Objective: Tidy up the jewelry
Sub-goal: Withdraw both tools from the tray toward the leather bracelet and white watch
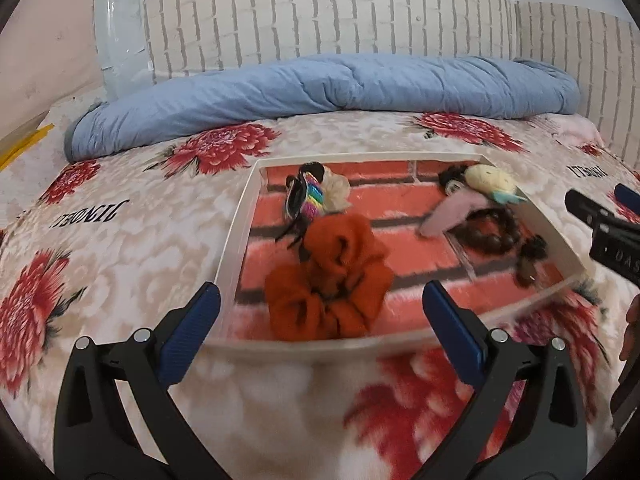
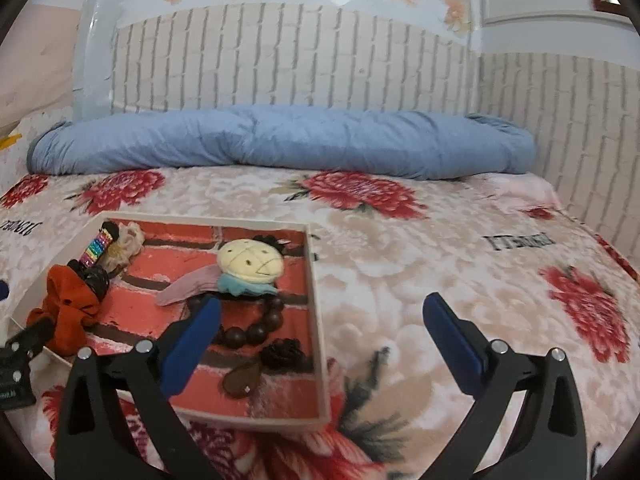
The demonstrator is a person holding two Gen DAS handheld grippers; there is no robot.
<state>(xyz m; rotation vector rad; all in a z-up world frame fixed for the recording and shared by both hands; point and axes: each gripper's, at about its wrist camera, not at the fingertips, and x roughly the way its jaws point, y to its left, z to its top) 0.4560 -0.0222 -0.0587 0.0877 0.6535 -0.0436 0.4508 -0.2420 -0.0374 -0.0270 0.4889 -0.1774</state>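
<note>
A: Where are the things now?

B: All are inside the white box [image 1: 236,236], which lies on the bed [image 1: 120,240] with the flowered blanket. The orange scrunchie [image 1: 328,280] is in the near left part of the box. The bead bracelet [image 2: 248,330] is in the right part, and a pale round plush piece [image 2: 250,262] lies just behind the bracelet, also in the box.

A: And the grippers?

B: The left gripper [image 1: 320,316] hangs over the near edge of the box, jaws wide apart, holding nothing. The right gripper [image 2: 320,330] is at the right side of the box, over its right wall, jaws also apart and empty.
</note>
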